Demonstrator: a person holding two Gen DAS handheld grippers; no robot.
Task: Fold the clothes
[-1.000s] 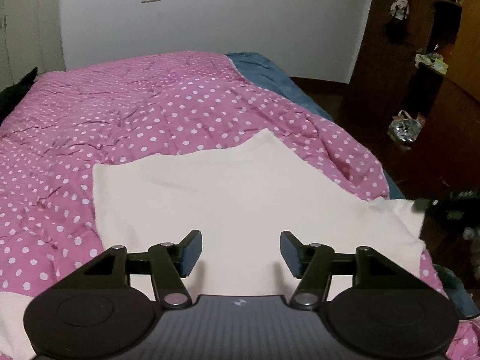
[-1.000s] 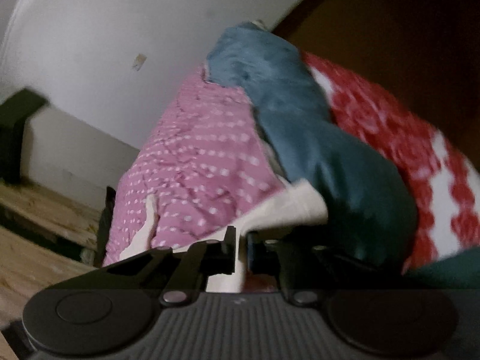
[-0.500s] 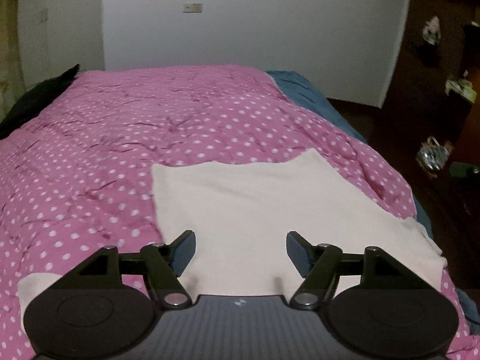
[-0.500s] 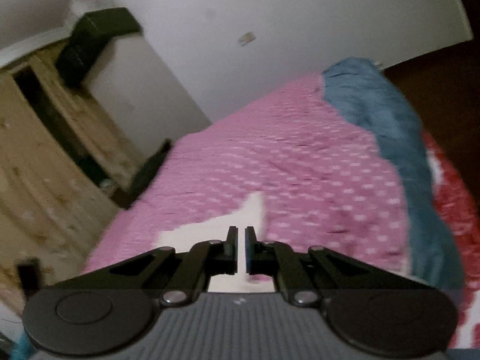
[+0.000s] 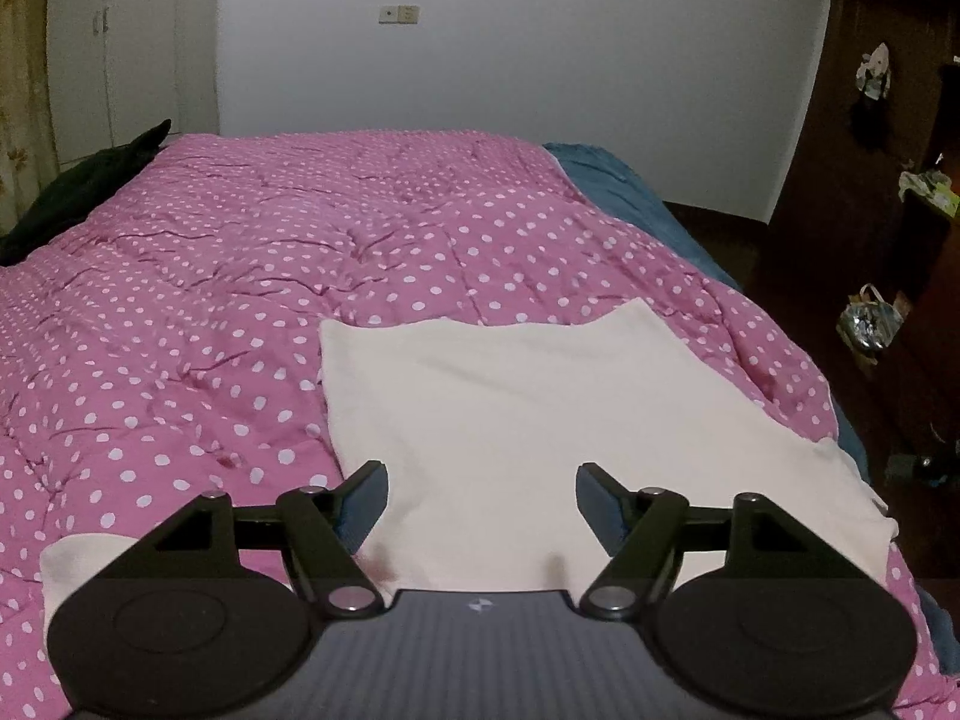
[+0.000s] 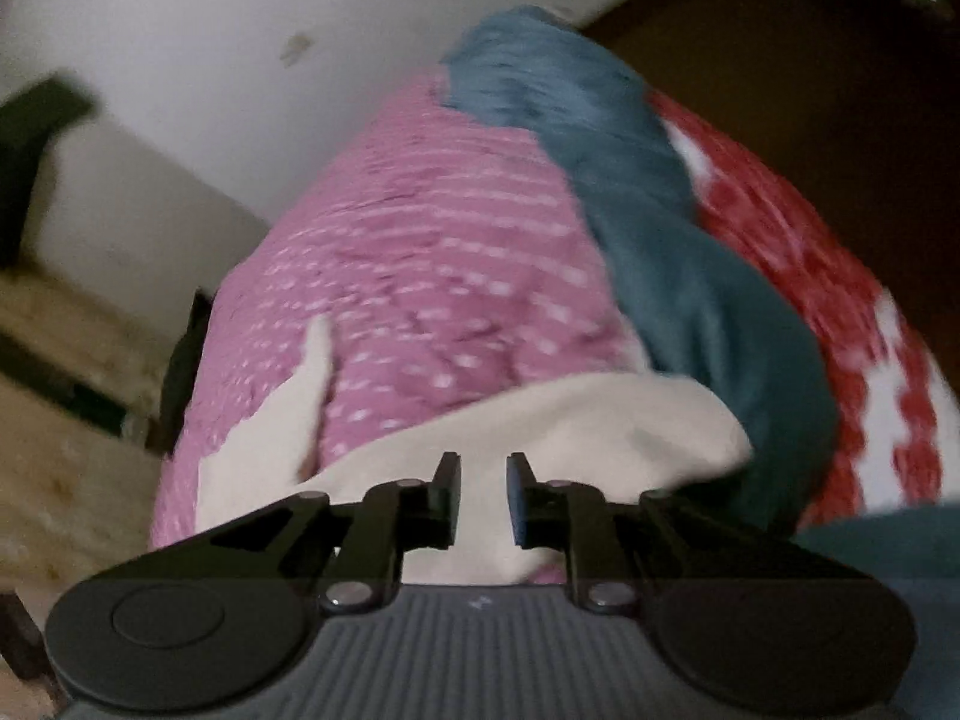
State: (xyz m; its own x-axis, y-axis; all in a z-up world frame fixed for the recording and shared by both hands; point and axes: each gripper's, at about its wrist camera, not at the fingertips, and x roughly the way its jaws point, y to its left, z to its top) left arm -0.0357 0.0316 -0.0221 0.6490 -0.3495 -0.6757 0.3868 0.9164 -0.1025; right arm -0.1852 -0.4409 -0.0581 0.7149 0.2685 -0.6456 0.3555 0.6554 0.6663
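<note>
Left gripper [image 5: 480,501] up close, jaws wide, nothing between them. Right gripper [image 6: 483,498] opening, jaws narrow (cream cloth [image 5: 540,420] in the gap, blurred). Beyond, cloth flat on pink dotted quilt [image 5: 270,252], near the bed's right edge; blue blanket [image 5: 624,192] farther back.

Dim, flat indoor light, no glare, only faint shadows. Left wrist view sharp across the pink white-dotted quilt [image 5: 252,276], dark toward the right edge. Right wrist view motion-blurred, dots smeared into streaks. Fisheye bending along the plain white wall [image 5: 540,48], black corner vignetting.
</note>
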